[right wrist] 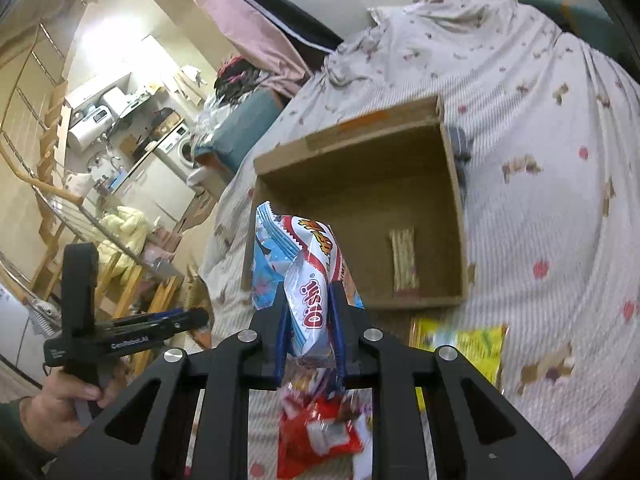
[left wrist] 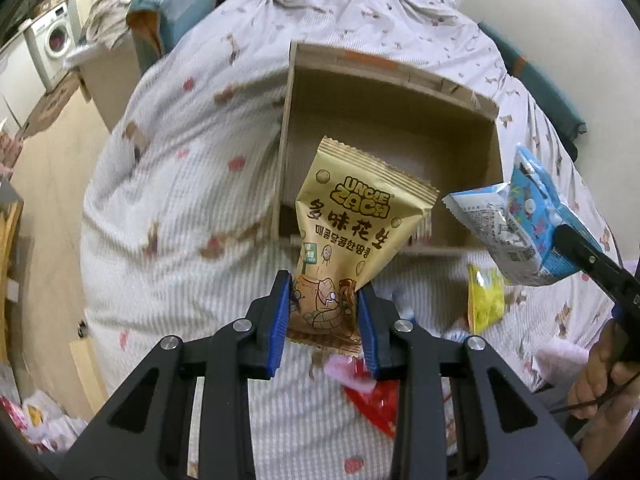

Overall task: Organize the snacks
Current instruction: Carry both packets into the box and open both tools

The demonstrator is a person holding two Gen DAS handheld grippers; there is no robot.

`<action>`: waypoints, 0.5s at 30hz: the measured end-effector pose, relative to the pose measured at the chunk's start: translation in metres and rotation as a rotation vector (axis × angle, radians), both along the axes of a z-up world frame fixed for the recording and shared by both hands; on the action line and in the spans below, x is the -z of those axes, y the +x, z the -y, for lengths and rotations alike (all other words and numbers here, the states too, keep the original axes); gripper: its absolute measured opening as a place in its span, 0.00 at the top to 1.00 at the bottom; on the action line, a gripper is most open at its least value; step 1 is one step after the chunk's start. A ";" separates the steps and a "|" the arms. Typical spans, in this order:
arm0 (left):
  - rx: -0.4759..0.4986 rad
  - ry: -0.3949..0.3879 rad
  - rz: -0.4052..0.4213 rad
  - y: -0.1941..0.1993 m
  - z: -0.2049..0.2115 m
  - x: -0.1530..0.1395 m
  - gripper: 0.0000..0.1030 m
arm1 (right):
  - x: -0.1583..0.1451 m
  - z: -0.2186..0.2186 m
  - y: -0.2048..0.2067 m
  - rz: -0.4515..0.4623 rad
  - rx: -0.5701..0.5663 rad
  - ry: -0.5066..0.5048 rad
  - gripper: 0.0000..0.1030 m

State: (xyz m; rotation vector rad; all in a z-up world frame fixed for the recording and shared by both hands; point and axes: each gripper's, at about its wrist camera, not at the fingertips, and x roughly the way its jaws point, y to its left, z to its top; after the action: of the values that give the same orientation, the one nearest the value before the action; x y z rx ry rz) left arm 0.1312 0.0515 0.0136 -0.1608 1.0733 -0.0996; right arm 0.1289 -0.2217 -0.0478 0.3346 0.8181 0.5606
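The left hand-held gripper [left wrist: 325, 312] is clenched on the lower end of a gold peanut packet [left wrist: 347, 240], held up above the bed [left wrist: 180, 184] in front of the open cardboard box [left wrist: 392, 92]. The right hand-held gripper [right wrist: 310, 328] grips a blue-and-white snack packet [right wrist: 310, 280] near the box's front edge. A yellow packet [right wrist: 476, 344] and a red packet [right wrist: 316, 440] lie on the bedcover just before the box.
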 end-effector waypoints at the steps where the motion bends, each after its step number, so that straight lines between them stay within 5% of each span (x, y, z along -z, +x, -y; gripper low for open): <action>1: 0.004 0.005 0.007 0.007 0.002 -0.002 0.73 | -0.002 -0.002 0.006 0.008 0.000 -0.006 0.81; 15: 0.016 0.035 0.025 0.111 0.033 0.005 0.73 | 0.025 -0.028 0.093 0.009 0.026 -0.207 0.81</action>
State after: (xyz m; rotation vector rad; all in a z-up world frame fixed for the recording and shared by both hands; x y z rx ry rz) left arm 0.2420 0.0183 0.0089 -0.1195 1.0511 -0.0968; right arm 0.2223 -0.1935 -0.0727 0.1522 0.8539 0.4477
